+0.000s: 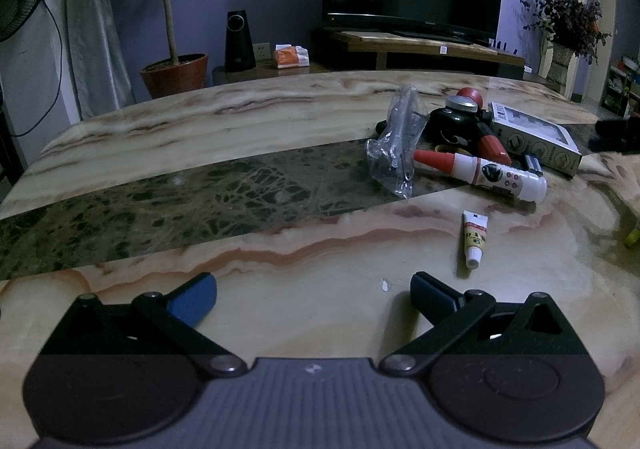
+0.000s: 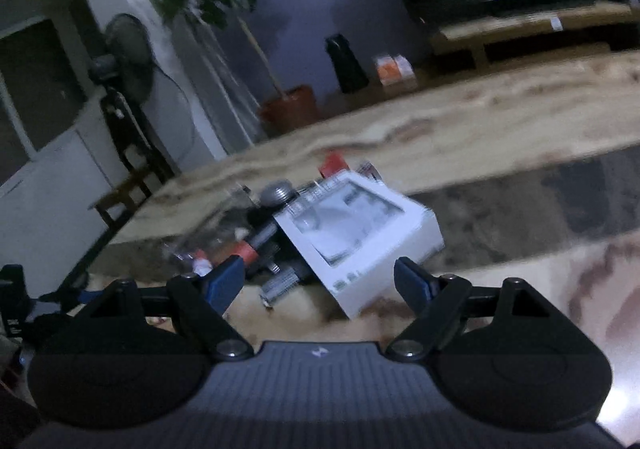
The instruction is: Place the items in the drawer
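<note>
Marble table [image 1: 200, 137], tube [image 1: 474, 239] cap nearward

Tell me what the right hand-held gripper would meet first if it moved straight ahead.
Probably the white box: it lies straight ahead of the open right hand-held gripper. The picture is blurred, so depth is uncertain.

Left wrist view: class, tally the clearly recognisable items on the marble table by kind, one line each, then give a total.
Tubes and glue bottles: 2, small tube and white bottle with red nozzle
Boxes: 1, white box
Clear plastic bags: 1, plastic bag
Total: 4; the dark pile behind is unclear.
</note>
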`<state>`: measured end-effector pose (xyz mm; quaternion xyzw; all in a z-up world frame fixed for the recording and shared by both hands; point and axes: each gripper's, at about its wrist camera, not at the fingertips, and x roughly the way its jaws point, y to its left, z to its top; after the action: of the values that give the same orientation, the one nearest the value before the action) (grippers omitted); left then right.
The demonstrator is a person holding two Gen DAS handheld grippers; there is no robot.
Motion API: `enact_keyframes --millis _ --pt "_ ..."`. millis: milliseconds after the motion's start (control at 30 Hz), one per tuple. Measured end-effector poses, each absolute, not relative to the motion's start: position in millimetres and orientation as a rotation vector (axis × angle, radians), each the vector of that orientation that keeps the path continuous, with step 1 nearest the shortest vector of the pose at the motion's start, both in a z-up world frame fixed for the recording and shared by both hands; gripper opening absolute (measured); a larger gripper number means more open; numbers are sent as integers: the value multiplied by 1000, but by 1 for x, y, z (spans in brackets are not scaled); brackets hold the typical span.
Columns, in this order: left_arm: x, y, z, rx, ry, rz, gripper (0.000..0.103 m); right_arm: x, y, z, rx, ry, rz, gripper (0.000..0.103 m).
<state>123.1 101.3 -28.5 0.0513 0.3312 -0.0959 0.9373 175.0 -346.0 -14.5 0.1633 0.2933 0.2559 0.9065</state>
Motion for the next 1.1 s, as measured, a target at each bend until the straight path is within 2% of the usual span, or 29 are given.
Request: enact_keyframes --millis 100,200,300,633,833,1100 --pt "123 101 -28 105 677 -196 103 173 -343 -6 268 565 515 83" --pt "123 101 -28 105 677 -196 103 166 -327 -1 -7 479 492 83" --pt "123 101 -28 105 677 -196 103 164 -319 -4 -147 446 505 84" --pt "123 101 -28 105 677 -196 103 192 -324 -14 -206 517 511 85" --pt "123 101 -28 105 677 -196 103 203 -324 -20 -196 529 569 91" --pt "123 101 -29 105 677 -196 103 215 -317 -30 -260 548 560 92"
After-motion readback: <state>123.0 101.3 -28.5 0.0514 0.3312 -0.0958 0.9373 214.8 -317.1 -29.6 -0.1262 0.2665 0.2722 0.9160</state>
